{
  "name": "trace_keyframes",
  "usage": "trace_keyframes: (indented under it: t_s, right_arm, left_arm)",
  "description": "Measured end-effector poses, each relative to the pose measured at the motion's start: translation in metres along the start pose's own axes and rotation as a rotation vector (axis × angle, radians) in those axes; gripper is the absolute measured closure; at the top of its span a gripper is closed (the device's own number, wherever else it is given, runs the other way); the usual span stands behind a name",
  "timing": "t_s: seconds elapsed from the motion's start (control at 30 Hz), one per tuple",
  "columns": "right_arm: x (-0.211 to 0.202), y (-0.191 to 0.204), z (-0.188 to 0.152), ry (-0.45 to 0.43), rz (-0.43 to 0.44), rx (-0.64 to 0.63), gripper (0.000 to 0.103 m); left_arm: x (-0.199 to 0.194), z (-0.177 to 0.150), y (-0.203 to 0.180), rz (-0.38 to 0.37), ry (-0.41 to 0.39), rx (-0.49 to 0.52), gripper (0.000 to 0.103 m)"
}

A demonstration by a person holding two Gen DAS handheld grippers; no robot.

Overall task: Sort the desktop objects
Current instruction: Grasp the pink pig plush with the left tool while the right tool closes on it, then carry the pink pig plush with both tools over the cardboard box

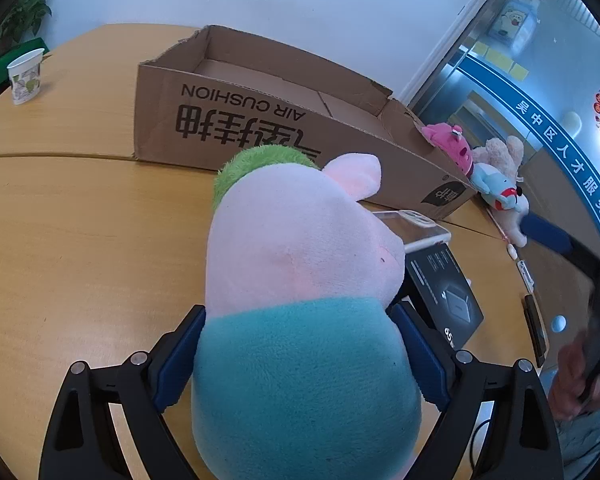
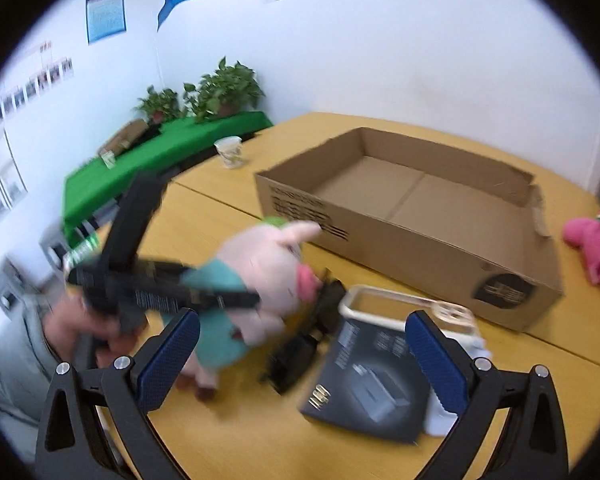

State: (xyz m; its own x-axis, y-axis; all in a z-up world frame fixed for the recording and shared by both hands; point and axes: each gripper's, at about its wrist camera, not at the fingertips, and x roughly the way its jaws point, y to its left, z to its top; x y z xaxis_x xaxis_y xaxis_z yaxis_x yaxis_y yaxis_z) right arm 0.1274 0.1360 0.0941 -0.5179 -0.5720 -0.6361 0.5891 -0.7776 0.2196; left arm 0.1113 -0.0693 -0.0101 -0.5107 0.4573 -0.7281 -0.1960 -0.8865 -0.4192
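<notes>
The left claw [image 1: 296,344] is tilted down toward the counter [image 1: 80,216] and clamped on the plush pig [image 1: 300,264] — blue pads pressing both sides of its teal body, pink head and green tuft pointing at the cardboard box [image 1: 284,128]. The pig sits just in front of the box's near wall. From the right wrist view, the hand [image 2: 84,332] on the left tool's grip is low, well to the left of the box. The right claw [image 2: 300,356] hangs released, jaws wide, nothing between them — angled down over a black carton [image 2: 372,384] and clear phone case [image 2: 400,312] just before the box.
</notes>
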Motion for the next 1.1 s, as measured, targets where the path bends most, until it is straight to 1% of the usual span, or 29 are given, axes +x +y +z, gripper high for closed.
trace_keyframes:
  t_s: [0.03, 0.07, 0.1, 0.17, 0.2, 0.27, 0.33, 0.43, 0.47, 0.5, 0.53, 0.57, 0.67, 0.77, 0.9, 0.93, 1.0, 1.03, 1.1]
  right_arm:
    - [0.011, -0.006, 0.010, 0.013, 0.049, 0.053, 0.000]
    - [0.022, -0.010, 0.016, 0.031, 0.072, 0.080, 0.000]
    - [0.038, -0.012, 0.022, 0.066, 0.075, 0.097, 0.000]
    - [0.070, -0.011, 0.026, 0.147, 0.042, 0.108, 0.000]
    - [0.086, -0.009, 0.027, 0.180, 0.048, 0.109, 0.000]
    - [0.108, -0.002, 0.023, 0.233, 0.090, 0.120, 0.001]
    - [0.128, 0.008, 0.018, 0.285, 0.111, 0.114, 0.004]
    - [0.146, 0.020, 0.006, 0.337, 0.175, 0.117, 0.006]
    - [0.149, 0.025, 0.004, 0.345, 0.157, 0.093, 0.007]
    - [0.148, 0.029, 0.002, 0.340, 0.153, 0.078, 0.007]
    - [0.146, 0.030, 0.003, 0.336, 0.156, 0.078, 0.007]
    - [0.144, 0.030, 0.006, 0.325, 0.158, 0.082, 0.010]
    - [0.130, 0.027, 0.020, 0.265, 0.165, 0.077, 0.013]
    - [0.099, 0.026, 0.051, 0.148, 0.141, 0.041, 0.014]
    - [0.050, 0.014, 0.117, -0.026, 0.080, -0.037, 0.014]
    - [0.041, 0.011, 0.134, -0.059, 0.065, -0.055, 0.014]
    - [0.023, 0.001, 0.172, -0.117, 0.034, -0.092, 0.014]
    - [0.019, -0.004, 0.189, -0.133, 0.024, -0.109, 0.014]
    - [0.020, -0.020, 0.226, -0.152, 0.015, -0.126, 0.014]
  left_arm:
    - [-0.003, -0.004, 0.002, -0.005, -0.006, -0.010, 0.013]
    - [-0.003, -0.007, 0.002, -0.012, -0.009, -0.015, 0.013]
    - [-0.004, -0.009, 0.002, -0.020, -0.012, -0.017, 0.013]
    - [-0.007, -0.012, 0.005, -0.033, -0.017, -0.024, 0.015]
    - [-0.008, -0.014, 0.006, -0.039, -0.020, -0.029, 0.015]
    - [-0.010, -0.017, 0.008, -0.048, -0.027, -0.036, 0.017]
    - [-0.012, -0.020, 0.008, -0.051, -0.030, -0.035, 0.019]
    - [-0.014, -0.022, 0.007, -0.060, -0.029, -0.026, 0.024]
    - [-0.015, -0.022, 0.005, -0.059, -0.030, -0.014, 0.026]
    - [-0.017, -0.021, 0.004, -0.060, -0.035, -0.006, 0.029]
    - [-0.020, -0.020, 0.002, -0.066, -0.042, -0.001, 0.030]
    - [-0.025, -0.016, -0.001, -0.070, -0.053, 0.008, 0.031]
    - [-0.041, 0.004, -0.012, -0.074, -0.103, 0.043, 0.032]
    - [-0.061, 0.044, -0.034, -0.089, -0.195, 0.104, 0.032]
    - [-0.087, 0.114, -0.067, -0.110, -0.329, 0.218, 0.032]
    - [-0.093, 0.137, -0.075, -0.114, -0.363, 0.245, 0.032]
    - [-0.097, 0.173, -0.085, -0.115, -0.398, 0.277, 0.032]
    - [-0.097, 0.196, -0.088, -0.112, -0.412, 0.288, 0.032]
    - [-0.090, 0.231, -0.088, -0.110, -0.412, 0.293, 0.032]
